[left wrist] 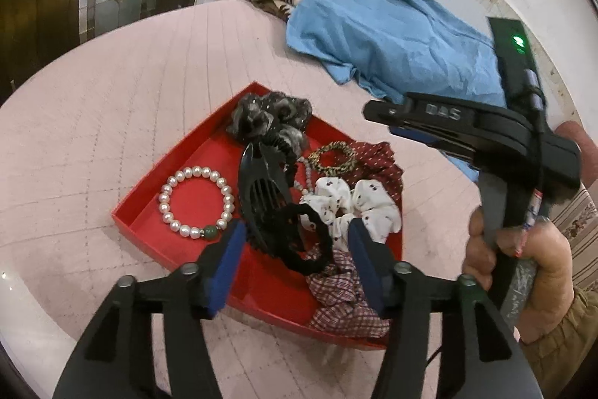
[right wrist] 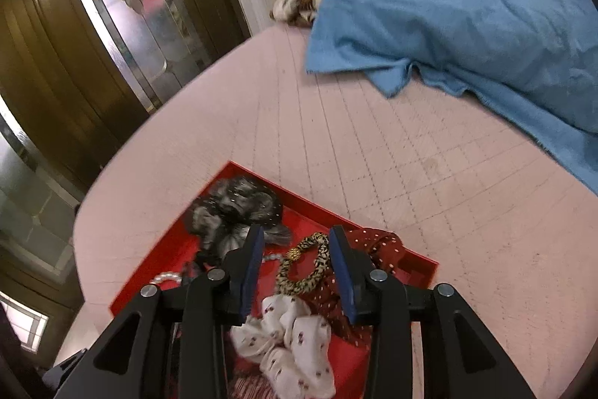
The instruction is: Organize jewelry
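Tray: a red tray [left wrist: 149, 208] lies on the pink quilted bed [left wrist: 112, 92]; all the jewelry and hair things sit inside it.
Left tongs: the left tongs [left wrist: 297, 230] are spread wide and hold nothing; the black scrunchie [left wrist: 306, 242] lies between the blue pads, directly ahead and below.
Right tongs: the right tongs [right wrist: 297, 251] are open and empty, poised over the far half of the tray.
Key relation: the leopard band [right wrist: 302, 268] sits squarely in the gap of the right tongs, a flat ring with no long axis; the right hand looks nearer to it.
Pearl bracelet: the pearl bracelet [left wrist: 196, 202] lies apart to the left in bare tray, nearer the left tongs; smooth round beads, one green.
Hair clip: a black hair clip [left wrist: 261, 186], hard plastic with teeth, long axis running away from the left tongs.
Soft things: grey scrunchie [left wrist: 269, 116], white spotted scrunchie [left wrist: 351, 208], dark red dotted cloth [left wrist: 377, 161], checked scrunchie [left wrist: 344, 294], all crumpled fabric, overlapping.
Beyond: a blue cloth [left wrist: 392, 36] lies well apart.
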`<state>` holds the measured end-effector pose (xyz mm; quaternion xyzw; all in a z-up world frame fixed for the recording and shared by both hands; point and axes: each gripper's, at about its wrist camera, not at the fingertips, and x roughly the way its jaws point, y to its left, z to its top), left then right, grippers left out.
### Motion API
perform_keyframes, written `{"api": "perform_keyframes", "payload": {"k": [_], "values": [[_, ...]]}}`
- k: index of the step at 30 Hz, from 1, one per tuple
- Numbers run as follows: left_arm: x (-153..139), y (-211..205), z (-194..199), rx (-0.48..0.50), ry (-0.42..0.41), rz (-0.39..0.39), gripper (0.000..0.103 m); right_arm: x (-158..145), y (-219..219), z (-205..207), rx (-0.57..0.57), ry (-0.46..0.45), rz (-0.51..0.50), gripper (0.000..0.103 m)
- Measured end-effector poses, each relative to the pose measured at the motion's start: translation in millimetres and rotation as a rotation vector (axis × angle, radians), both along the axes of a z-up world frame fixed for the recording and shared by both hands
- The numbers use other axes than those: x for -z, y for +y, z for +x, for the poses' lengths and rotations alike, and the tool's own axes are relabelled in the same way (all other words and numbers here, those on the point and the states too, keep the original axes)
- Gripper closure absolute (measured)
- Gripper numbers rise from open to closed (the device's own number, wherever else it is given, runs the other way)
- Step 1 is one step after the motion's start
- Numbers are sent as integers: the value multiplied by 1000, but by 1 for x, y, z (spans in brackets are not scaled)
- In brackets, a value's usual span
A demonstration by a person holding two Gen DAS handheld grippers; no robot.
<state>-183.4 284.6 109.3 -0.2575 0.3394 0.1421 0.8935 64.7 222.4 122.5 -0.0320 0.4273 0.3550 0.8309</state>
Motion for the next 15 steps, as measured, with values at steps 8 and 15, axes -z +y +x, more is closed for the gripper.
{"api": "perform_keyframes", "payload": {"k": [8, 15], "values": [[-18, -18, -20, -15, -11, 67, 34, -18, -52, -40, 32, -34, 30, 48], [-43, -57, -33, -8, -33, 240, 26, -12, -115, -82, 122, -30, 36, 44]]}}
